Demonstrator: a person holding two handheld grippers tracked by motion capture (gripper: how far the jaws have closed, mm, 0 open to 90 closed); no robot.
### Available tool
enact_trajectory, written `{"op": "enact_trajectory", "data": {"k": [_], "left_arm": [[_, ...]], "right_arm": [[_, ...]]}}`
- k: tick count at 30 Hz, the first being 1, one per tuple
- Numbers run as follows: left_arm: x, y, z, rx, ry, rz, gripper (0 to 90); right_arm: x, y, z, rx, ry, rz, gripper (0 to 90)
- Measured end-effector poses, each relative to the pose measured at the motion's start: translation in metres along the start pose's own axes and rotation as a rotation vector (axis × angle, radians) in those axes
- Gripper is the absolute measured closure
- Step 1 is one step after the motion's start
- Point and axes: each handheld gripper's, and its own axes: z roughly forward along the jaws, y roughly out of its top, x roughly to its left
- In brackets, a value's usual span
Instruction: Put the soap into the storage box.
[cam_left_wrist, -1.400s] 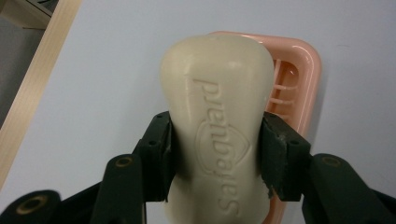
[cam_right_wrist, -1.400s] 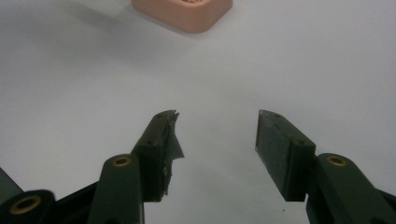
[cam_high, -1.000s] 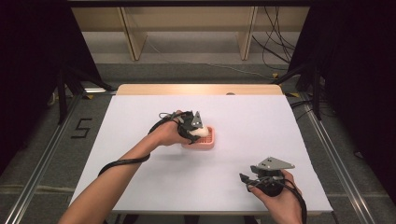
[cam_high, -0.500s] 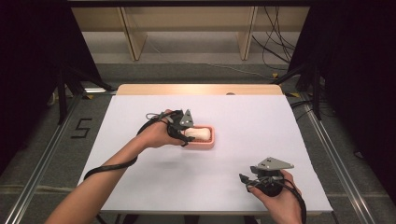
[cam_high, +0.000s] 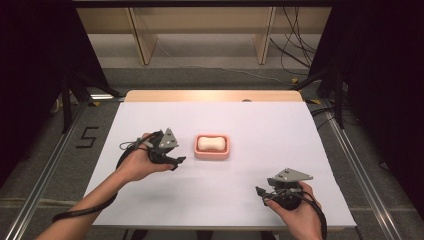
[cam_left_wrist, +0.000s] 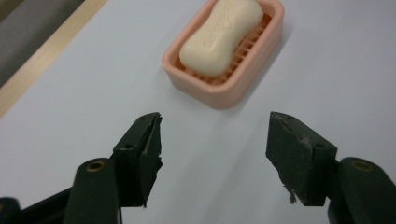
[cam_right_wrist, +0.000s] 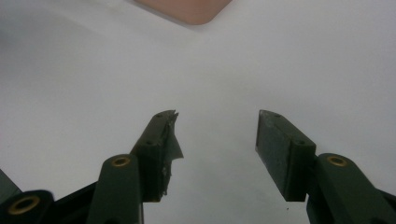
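A cream bar of soap (cam_high: 211, 143) (cam_left_wrist: 222, 33) lies in a pink ribbed soap dish (cam_high: 212, 155) (cam_left_wrist: 252, 70) near the middle of the white table. My left gripper (cam_high: 176, 162) (cam_left_wrist: 215, 135) is to the left of the dish, a short way off it, open with nothing between its jaws. My right gripper (cam_high: 260, 192) (cam_right_wrist: 217, 123) rests near the table's front right, open and empty. A corner of the soap dish (cam_right_wrist: 189, 10) shows at the top of the right gripper view.
The white sheet (cam_high: 260, 125) covers the table, with a strip of wooden edge (cam_high: 200, 95) at the back. Metal rails (cam_high: 50, 160) run down both sides. Shelves and cables (cam_high: 295, 45) lie on the floor behind the table.
My left gripper let go of the soap in the dish and drew back to the left, now open and clear of it. The right gripper has stayed put.
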Motion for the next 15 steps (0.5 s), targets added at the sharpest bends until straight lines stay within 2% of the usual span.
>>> {"op": "enact_trajectory", "data": {"k": [1,2,3,5,7,9,10,11,14,15], "left_arm": [[-0.002,-0.005,-0.003,0.005,0.005,-0.005,35.5],[-0.006,-0.015,-0.009,0.006,0.009,-0.016,35.5],[-0.006,-0.015,-0.009,0.006,0.009,-0.016,35.5],[-0.01,-0.025,-0.015,0.012,0.011,-0.021,35.4],[-0.012,-0.032,-0.02,0.016,0.016,-0.024,35.2],[-0.017,-0.042,-0.023,0.005,0.018,-0.049,35.2],[-0.018,-0.046,-0.025,0.006,0.019,-0.057,35.1],[-0.021,-0.056,-0.029,-0.008,0.037,-0.057,35.1],[-0.025,-0.068,-0.032,-0.004,0.036,-0.086,35.1],[-0.026,-0.075,-0.033,-0.008,0.046,-0.084,35.1]], "right_arm": [[-0.001,0.0,0.001,-0.009,-0.002,-0.021,48.0],[0.0,0.0,0.002,-0.005,0.012,-0.008,48.0],[0.001,0.001,0.002,0.001,0.009,0.011,48.0],[0.001,0.001,0.001,0.008,0.003,0.011,47.9],[0.0,0.002,0.003,-0.006,0.01,-0.009,48.0],[0.003,0.002,0.002,0.009,0.009,0.023,47.9],[0.002,0.003,0.003,0.005,0.008,0.002,47.9],[0.001,0.003,0.004,-0.005,0.006,-0.016,47.9],[0.001,0.004,0.005,-0.002,0.007,-0.011,47.9],[0.001,0.004,0.005,0.004,0.009,-0.012,47.9]]}}
